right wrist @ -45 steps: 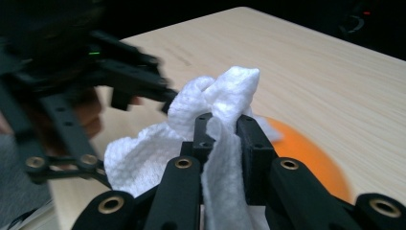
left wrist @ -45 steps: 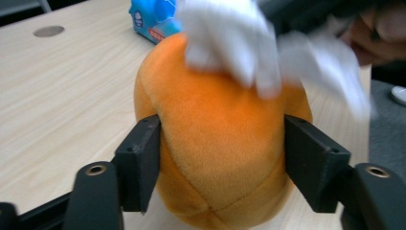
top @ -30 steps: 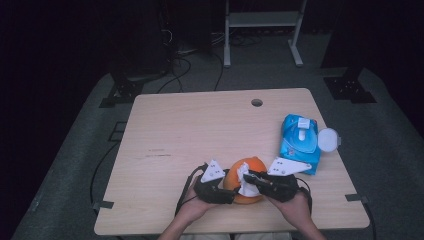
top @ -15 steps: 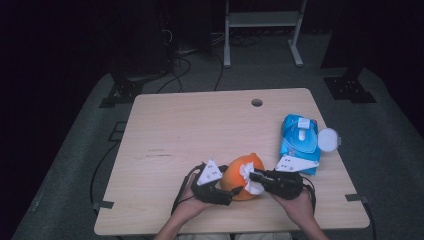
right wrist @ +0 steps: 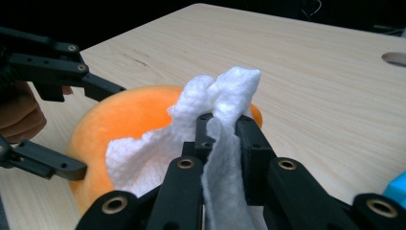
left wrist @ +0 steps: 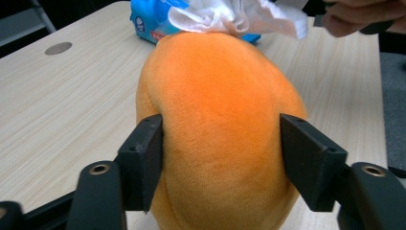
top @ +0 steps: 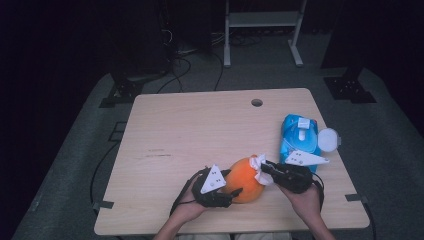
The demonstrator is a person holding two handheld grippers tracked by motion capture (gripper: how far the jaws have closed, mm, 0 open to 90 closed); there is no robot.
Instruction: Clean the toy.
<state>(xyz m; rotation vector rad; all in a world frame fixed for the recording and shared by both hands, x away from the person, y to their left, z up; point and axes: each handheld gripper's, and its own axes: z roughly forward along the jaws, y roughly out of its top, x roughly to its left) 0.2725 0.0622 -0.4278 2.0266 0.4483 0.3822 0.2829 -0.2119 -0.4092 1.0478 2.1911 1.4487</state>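
While right fingers (right wrist: 225,129) pinch the white wipe (right wrist: 230,91), left fingers (left wrist: 143,153), just narrowed, seemingly touch the orange plush (left wrist: 220,134).

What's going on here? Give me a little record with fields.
Activity: wiping an orange plush toy with a white wipe
Left gripper: jaws around the toy, just been closing
Right gripper: shut on the wipe, pressed to the toy's top
Nearby: blue wipes pack, lid open, at the table's right edge
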